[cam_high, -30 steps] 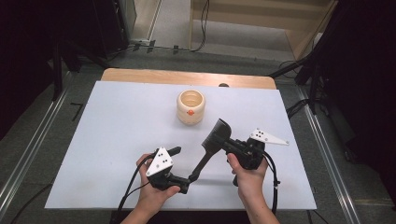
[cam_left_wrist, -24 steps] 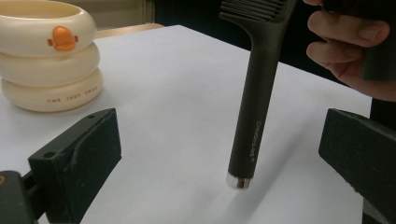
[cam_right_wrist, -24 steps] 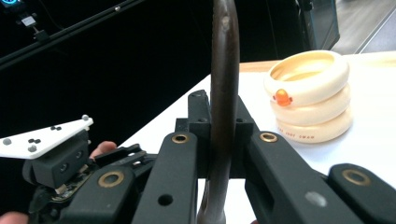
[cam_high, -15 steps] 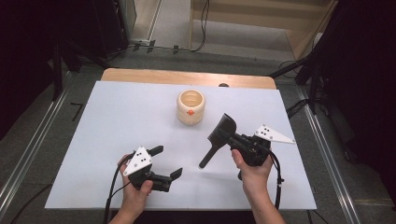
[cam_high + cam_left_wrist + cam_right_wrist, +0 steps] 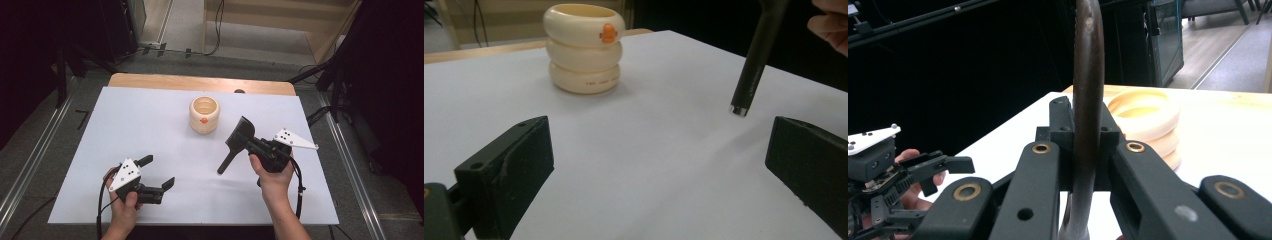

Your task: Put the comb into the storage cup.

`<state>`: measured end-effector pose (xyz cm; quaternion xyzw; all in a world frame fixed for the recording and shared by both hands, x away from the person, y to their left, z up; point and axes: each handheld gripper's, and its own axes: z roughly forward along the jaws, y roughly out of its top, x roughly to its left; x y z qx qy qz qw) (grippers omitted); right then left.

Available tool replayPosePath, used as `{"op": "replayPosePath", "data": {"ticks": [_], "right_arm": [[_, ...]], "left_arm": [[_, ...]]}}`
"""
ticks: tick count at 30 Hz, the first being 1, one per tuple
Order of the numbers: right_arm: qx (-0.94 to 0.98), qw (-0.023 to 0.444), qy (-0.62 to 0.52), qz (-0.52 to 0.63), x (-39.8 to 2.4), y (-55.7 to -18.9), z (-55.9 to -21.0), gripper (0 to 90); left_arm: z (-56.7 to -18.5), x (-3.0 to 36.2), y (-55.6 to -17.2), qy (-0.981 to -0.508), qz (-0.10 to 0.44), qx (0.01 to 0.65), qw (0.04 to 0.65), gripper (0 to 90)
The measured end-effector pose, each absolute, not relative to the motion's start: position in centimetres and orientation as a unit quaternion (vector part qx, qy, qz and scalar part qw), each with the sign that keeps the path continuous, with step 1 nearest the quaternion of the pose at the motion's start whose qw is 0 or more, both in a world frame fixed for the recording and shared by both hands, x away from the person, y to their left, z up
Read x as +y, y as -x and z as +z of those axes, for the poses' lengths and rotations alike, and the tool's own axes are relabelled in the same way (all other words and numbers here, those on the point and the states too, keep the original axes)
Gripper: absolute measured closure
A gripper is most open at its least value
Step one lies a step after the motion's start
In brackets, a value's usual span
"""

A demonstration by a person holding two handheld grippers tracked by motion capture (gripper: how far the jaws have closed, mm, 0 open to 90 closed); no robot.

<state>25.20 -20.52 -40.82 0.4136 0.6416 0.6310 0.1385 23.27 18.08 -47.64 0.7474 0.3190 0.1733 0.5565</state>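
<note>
While your right gripper [image 5: 248, 144] clamps the black spatula [image 5: 237, 140] near the neck between blade and handle, you carry the tool above the desk [image 5: 150, 120], blade up and tilted toward the far side, handle [image 5: 754, 60] slanting down toward you with its tip hanging just off the white surface. In the right gripper view the dark shaft [image 5: 1087, 100] runs straight up between the 2 closed jaws, so the grip looks firm and centred.

Your left gripper [image 5: 156, 172] sits low at the near left of the desk, jaws spread wide with nothing between them, well apart from the spatula. Its camera looks across bare white surface toward the holder and the handle tip.

The cream ringed holder [image 5: 204, 114], 3 stacked rings with a small orange mark on its front, stands upright near the far middle of the desk, and what you can see of its mouth looks empty. The spatula sits to its right and nearer you, not touching it.

By my reading, you have 1 part settled: the tool is off the desk and held in 1 gripper alone. What remains is to swing the handle end over the holder's opening, lower it in, then let go. The tool is not yet lined up with the opening; you would need to turn the handle downward first.
</note>
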Motion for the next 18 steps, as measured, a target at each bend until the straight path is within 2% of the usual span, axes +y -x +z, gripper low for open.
{"op": "replayPosePath", "data": {"ticks": [18], "right_arm": [[0.648,0.164,-0.404,0.625,-19.9,-26.2,-39.8,83.0]], "left_arm": [[-48.0,23.8,-23.2,-0.731,0.207,0.361,0.54,0.0]]}}
